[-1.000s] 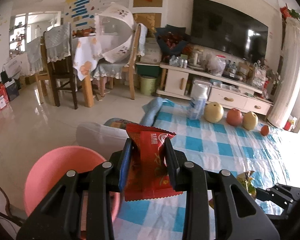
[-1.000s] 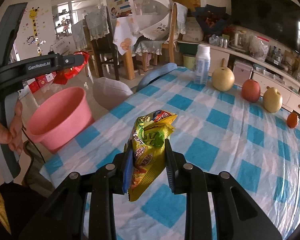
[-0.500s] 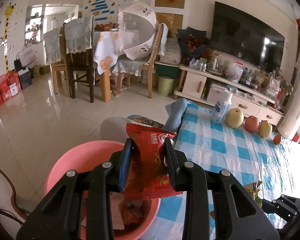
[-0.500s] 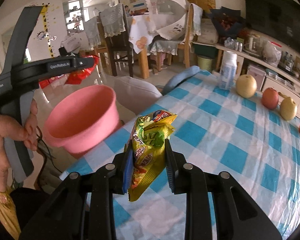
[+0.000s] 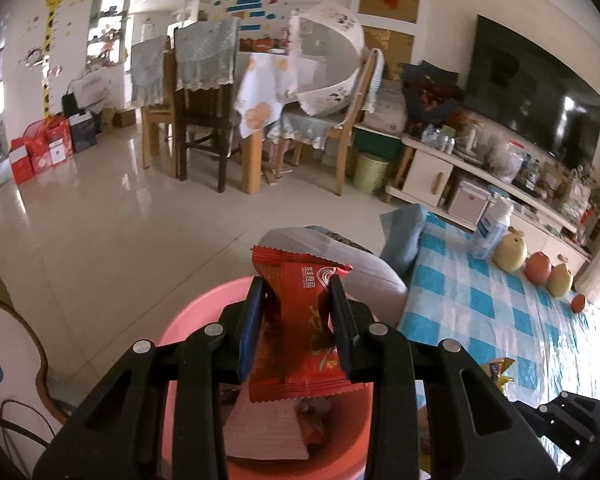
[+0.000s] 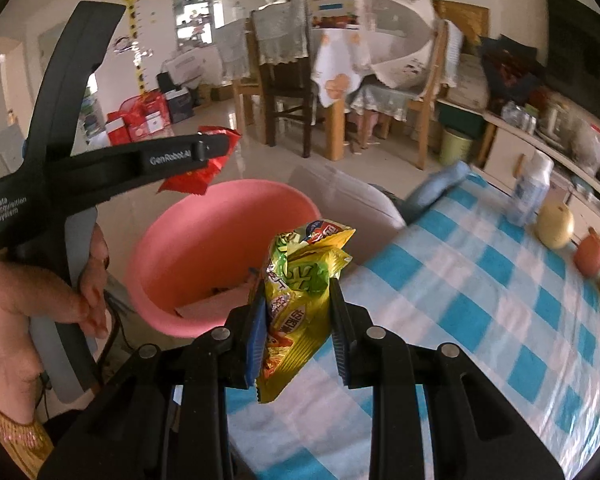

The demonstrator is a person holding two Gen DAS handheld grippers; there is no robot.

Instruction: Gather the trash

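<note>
The left hand-held gripper (image 5: pixel 298 312) is clamped on a red wrapper (image 5: pixel 304 336), directly above the pink basin (image 6: pixel 220 256); the drop-off step is in hand. The right hand-held gripper (image 6: pixel 298 320) pinches a yellow-green wrapper (image 6: pixel 300 300), basin just ahead-left. Next, I judge, the left jaws part, then the right moves over the rim.

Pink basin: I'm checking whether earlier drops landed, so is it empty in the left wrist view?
No, the pink basin already holds paper and wrappers beneath the red wrapper.
</note>
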